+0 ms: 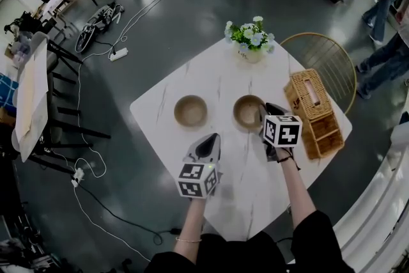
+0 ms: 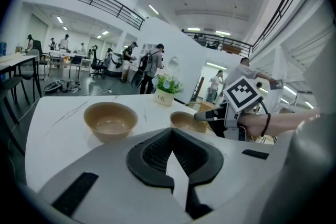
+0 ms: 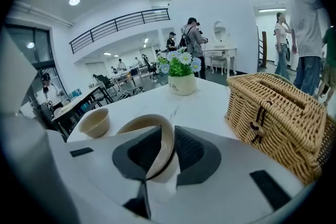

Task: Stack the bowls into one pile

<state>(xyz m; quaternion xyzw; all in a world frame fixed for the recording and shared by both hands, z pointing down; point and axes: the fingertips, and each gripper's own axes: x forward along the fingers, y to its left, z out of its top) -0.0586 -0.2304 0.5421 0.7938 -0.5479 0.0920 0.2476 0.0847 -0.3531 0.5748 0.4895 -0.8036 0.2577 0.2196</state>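
Two tan bowls sit apart on the white marble table [image 1: 246, 192]. The left bowl [image 1: 190, 110] [image 2: 110, 119] [image 3: 94, 122] stands alone. My right gripper [image 1: 268, 110] [image 3: 168, 129] is at the near right rim of the right bowl [image 1: 246, 112] [image 3: 139, 126] [image 2: 184, 120]. The rim runs between its jaws, with a small gap showing beside the right pad, so it is open. That bowl rests on the table. My left gripper [image 1: 209, 141] [image 2: 171, 131] hovers nearer me, below and between the bowls, pointing at them, shut and empty.
A wicker basket [image 1: 313, 113] [image 3: 273, 113] stands just right of my right gripper. A white pot of flowers [image 1: 250, 43] [image 3: 181, 80] [image 2: 164, 93] is at the table's far edge, with a gold wire chair [image 1: 327, 57] behind. People walk far off.
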